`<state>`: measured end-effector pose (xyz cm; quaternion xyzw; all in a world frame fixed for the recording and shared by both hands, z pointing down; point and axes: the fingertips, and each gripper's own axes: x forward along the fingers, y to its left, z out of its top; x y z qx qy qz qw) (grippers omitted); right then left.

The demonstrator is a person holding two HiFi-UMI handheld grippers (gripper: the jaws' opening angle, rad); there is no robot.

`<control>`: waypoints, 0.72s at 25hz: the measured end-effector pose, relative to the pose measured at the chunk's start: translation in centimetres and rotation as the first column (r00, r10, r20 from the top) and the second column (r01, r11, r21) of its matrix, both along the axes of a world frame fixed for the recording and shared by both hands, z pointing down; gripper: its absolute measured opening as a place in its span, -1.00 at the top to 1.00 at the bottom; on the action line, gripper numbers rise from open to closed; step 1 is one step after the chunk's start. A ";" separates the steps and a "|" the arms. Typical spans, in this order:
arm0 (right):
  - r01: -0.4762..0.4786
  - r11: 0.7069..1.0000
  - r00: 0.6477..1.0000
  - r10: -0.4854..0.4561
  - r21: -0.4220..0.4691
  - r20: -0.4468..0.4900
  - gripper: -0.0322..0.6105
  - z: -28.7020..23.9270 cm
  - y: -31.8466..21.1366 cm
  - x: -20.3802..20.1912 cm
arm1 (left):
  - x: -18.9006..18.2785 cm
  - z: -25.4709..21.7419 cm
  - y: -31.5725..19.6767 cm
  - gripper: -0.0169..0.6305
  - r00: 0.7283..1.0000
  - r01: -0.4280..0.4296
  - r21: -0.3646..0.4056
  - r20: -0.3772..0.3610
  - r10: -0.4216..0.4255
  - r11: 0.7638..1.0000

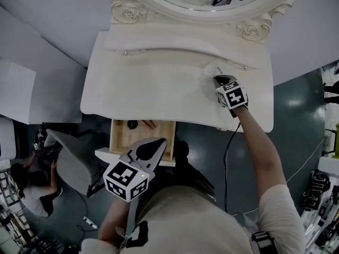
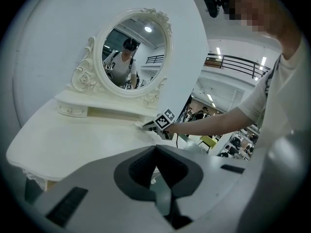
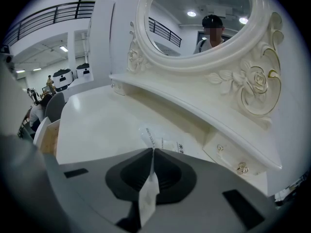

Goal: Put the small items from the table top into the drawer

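1. Right gripper (image 1: 217,80) is at the right rear of the white surface (image 1: 153,86), just in front of the low shelf under the oval mirror (image 1: 185,10).
2. Its jaws are pressed together on a thin white packet (image 3: 163,143). One end is pinched between the pads. The printed end lies ahead of the jaws, resting on the surface. The print is too small to read.
3. Left gripper (image 1: 158,143) is held low at the front, well apart from the right one. Its jaws are fully together with nothing between them.
4. In the head view the left gripper's tip overlaps the right front corner of the drawer (image 1: 115,136). Its height above the drawer cannot be told.
5. The drawer is pulled out under the surface's front edge, left of centre, and has a bare wood interior.
6. Inside, towards the back, are a small dark item (image 1: 131,124) and a thin reddish item (image 1: 149,124), near each other. Both are too small to identify.
7. A small drawer with a gold knob (image 3: 241,168) sits under the shelf, just right of the right gripper.
8. A grey chair (image 1: 74,160) stands on the floor left of the open drawer.
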<state>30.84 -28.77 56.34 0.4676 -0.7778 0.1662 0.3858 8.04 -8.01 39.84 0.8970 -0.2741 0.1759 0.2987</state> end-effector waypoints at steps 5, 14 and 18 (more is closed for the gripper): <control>0.010 1.000 1.000 -0.010 0.012 0.001 0.79 -0.9 0.7 -0.4 | -0.5 -0.3 0.5 0.77 1.000 -0.001 0.009 -0.007 0.002 1.000; 0.034 0.999 0.999 -0.034 0.034 -0.013 0.79 -2.4 1.5 -1.2 | -2.0 -1.2 0.8 0.77 0.999 0.030 0.034 -0.014 -0.029 0.999; 0.047 0.998 0.999 -0.046 0.046 -0.020 0.79 -3.2 1.9 -2.3 | -3.9 -1.7 0.8 0.77 0.998 0.059 0.053 -0.022 -0.058 0.997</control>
